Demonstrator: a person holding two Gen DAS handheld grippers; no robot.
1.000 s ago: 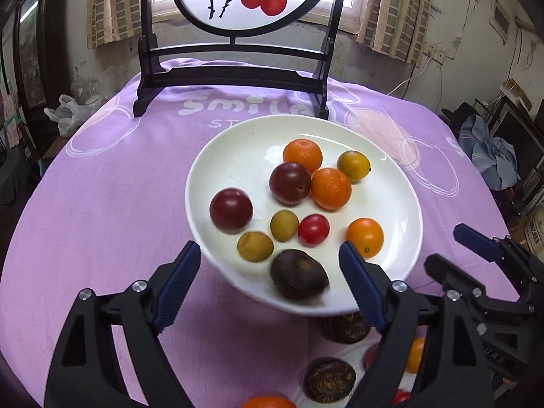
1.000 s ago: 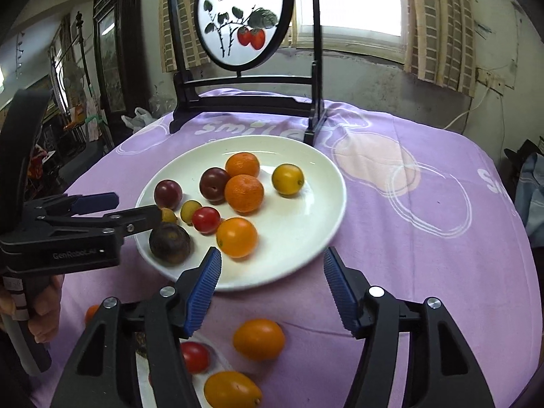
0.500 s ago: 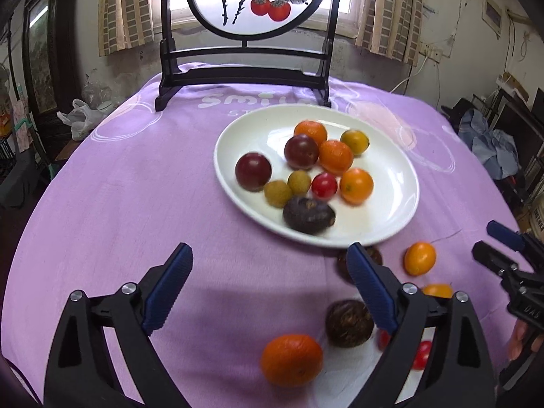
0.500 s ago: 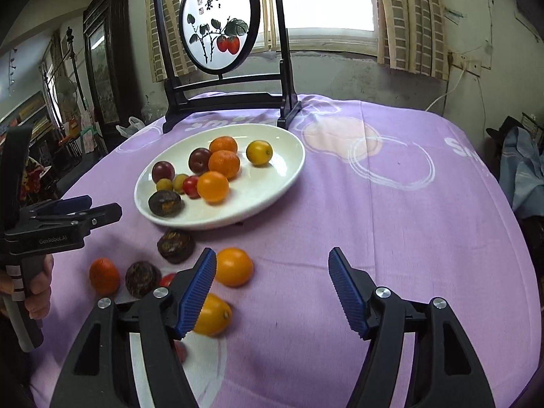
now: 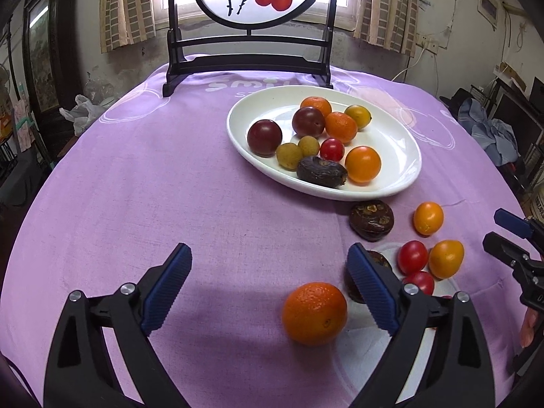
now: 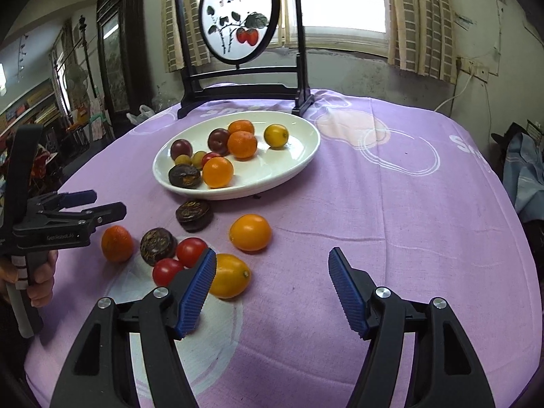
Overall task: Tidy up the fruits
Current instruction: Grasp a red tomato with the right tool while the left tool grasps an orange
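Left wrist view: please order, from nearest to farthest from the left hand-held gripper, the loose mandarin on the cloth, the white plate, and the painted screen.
1. The loose mandarin, lying on the purple cloth between the open fingers of the left hand-held gripper, toward the right one.
2. The white plate, farther ahead, right of centre.
3. The painted screen, at the table's far edge.

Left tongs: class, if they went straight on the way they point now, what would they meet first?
Probably the bare purple cloth. The left tongs stand open and empty; the loose orange lies right of their midline, the plate further off, though depth is hard to judge.
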